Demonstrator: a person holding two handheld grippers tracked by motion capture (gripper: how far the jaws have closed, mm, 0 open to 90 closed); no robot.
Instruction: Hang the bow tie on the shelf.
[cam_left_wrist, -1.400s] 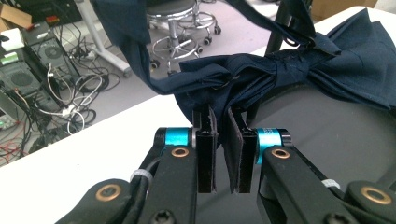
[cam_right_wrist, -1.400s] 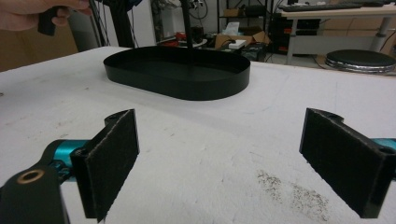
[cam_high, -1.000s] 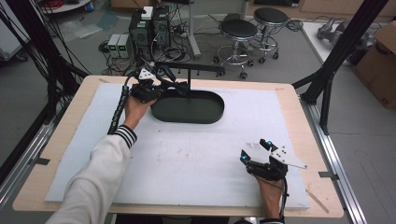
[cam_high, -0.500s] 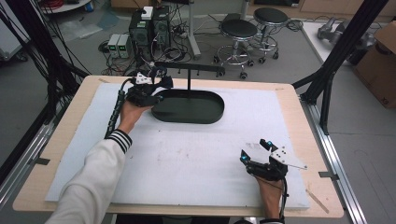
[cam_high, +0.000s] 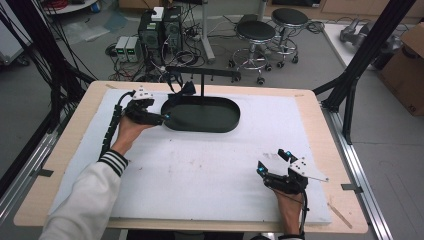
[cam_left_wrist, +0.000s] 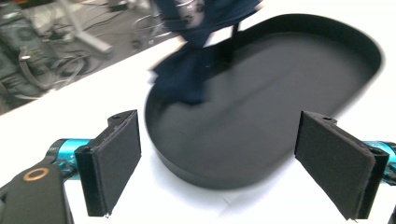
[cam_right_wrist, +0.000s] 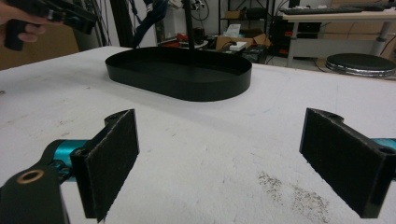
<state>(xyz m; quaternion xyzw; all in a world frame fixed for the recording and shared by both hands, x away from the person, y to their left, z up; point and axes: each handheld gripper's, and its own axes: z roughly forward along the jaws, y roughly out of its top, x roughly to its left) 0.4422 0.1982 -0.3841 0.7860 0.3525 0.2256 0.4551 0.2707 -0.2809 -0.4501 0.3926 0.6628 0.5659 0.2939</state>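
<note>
Since the earlier frames, the left gripper (cam_high: 162, 118) has drawn back from over the near-left end of the black oval metal tray (cam_high: 202, 119) and now sits just off that end, at the tray's rim, held low over the white mat-covered desk (cam_high: 210, 170). In the left gripper view its jaws stand wide apart with nothing between them, and the tray's rounded end (cam_left_wrist: 261, 121) lies just ahead in the gap. A dark blue cloth (cam_left_wrist: 191, 70) is draped from the tray's thin upright black stand down into the far-left part of the tray; the picture is blurred there, so its exact folds cannot be told. In the high view the cloth (cam_high: 186, 90) hangs at the left end of the stand's crossbar (cam_high: 202, 73).

The right gripper (cam_high: 273, 167) rests at the near-right of the desk, well apart from the tray, in the same place as before. In the right gripper view its jaws are likewise spread wide and hold nothing, with bare white desk (cam_right_wrist: 210, 154) between them and the tray (cam_right_wrist: 180, 72) farther off. Dark specks (cam_right_wrist: 299, 196) mark the mat near the right jaw.
</note>
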